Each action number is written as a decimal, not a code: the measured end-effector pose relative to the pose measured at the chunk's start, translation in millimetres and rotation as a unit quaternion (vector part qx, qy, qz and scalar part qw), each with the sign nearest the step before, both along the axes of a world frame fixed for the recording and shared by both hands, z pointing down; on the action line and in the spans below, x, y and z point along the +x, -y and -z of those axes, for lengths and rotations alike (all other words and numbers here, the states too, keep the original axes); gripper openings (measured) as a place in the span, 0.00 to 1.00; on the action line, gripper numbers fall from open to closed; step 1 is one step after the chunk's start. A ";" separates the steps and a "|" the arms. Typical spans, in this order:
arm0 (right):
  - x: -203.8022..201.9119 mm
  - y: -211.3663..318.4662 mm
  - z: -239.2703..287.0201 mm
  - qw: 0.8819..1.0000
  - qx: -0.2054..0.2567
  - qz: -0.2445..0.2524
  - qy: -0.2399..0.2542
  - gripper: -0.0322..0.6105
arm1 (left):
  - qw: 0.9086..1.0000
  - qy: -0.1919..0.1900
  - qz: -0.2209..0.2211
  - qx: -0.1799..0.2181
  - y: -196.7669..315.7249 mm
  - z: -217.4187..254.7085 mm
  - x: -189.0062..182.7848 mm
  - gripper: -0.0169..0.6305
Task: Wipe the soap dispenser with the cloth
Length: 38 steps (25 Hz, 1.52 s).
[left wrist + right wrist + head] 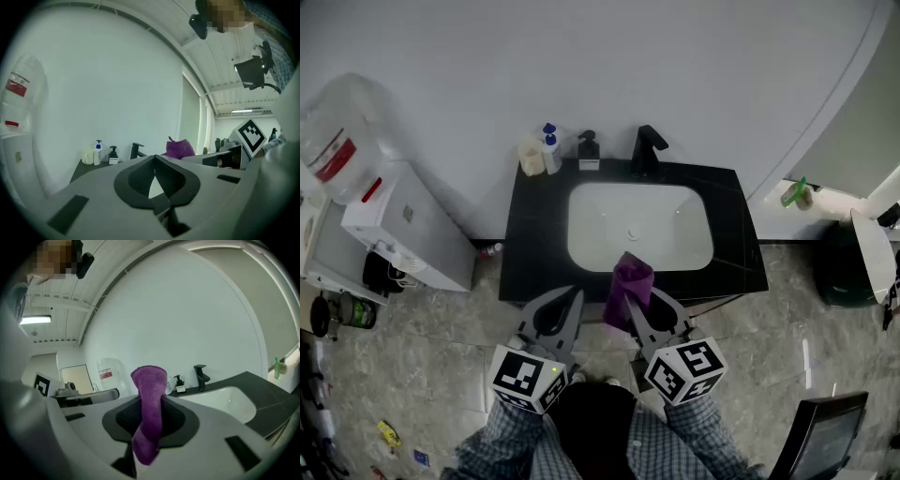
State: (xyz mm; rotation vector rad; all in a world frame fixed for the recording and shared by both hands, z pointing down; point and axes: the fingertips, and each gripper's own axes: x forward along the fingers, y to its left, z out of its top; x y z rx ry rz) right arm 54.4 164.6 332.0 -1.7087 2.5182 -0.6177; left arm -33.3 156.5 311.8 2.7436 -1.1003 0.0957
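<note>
A black pump soap dispenser (589,150) (113,154) (179,384) stands at the back of the black counter (534,234), left of the black faucet (647,150) (201,376). A purple cloth (630,281) (179,148) (149,380) sticks up out of my right gripper (642,298) (152,401), which is shut on it above the counter's front edge. My left gripper (575,295) (154,158) hangs beside it to the left, shut with nothing in it. Both are well short of the dispenser.
A white basin (637,225) (225,401) fills the counter's middle. A blue-capped white bottle (549,148) and a cream container (531,156) stand left of the dispenser. A water cooler (394,225) is on the left. On the right are a green bottle (795,192) and a dark bin (844,267).
</note>
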 end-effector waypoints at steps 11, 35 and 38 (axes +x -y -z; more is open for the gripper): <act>1.2 -0.3 -2.4 1.000 -0.004 0.003 0.003 0.19 | 1.000 0.002 0.003 -0.001 -0.5 -1.8 1.0 0.04; 28.8 -26.2 0.1 1.000 0.004 0.026 -0.003 0.19 | 0.999 0.005 0.044 0.025 -29.4 13.0 16.2 0.04; 34.4 -32.9 -1.6 1.000 0.003 0.027 -0.004 0.19 | 0.999 0.004 0.046 0.027 -35.8 12.7 20.1 0.04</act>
